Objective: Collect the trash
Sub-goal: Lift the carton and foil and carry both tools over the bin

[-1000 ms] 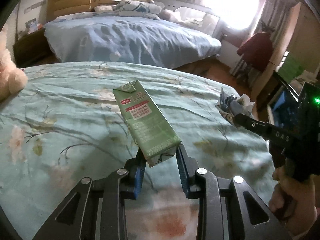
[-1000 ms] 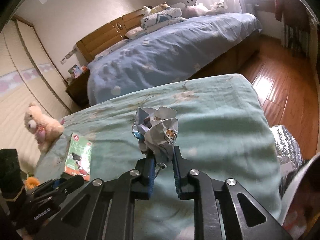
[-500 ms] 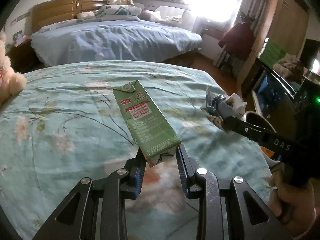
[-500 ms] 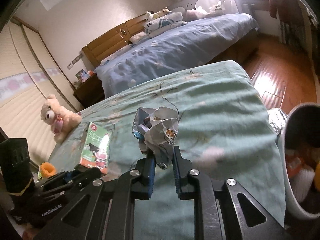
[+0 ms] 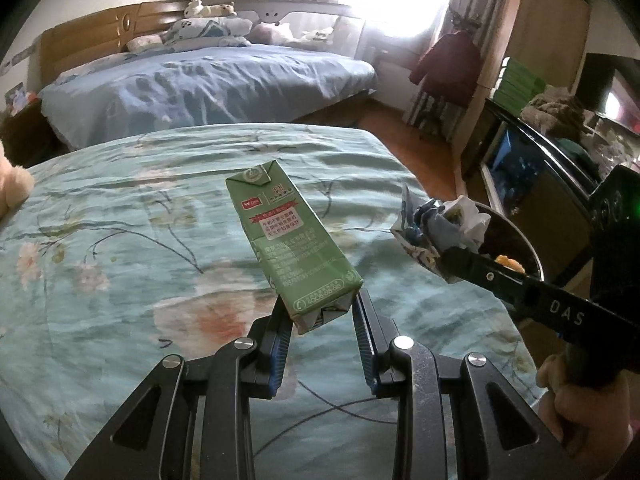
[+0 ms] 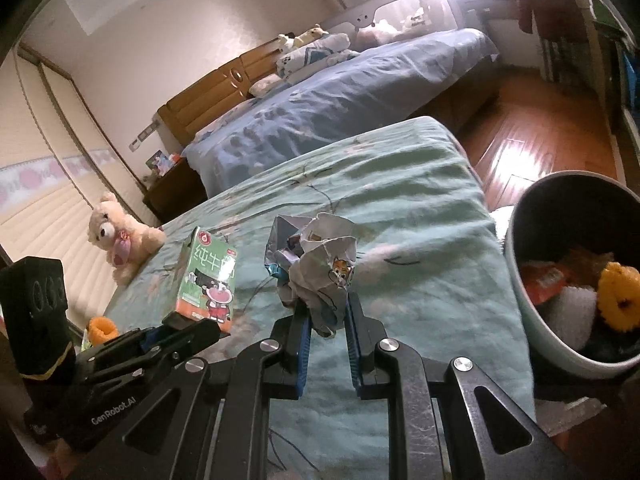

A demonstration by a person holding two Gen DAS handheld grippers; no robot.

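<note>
Bedroom, floral teal bedspread: both hands swinging toward round grey bin, newly appearing at three o'clock; left gripper clamping green milk carton, right gripper pinching crumpled paper wad; drop approaching.

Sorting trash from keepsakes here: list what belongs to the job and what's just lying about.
Job: carton in left gripper; crumpled paper in right gripper; bin.

Lying about: teddy, orange toy, blue bed, red coat.

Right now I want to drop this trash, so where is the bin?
In the right wrist view the bin sits at the right edge, beside the teal bed, right of the crumpled paper.
</note>
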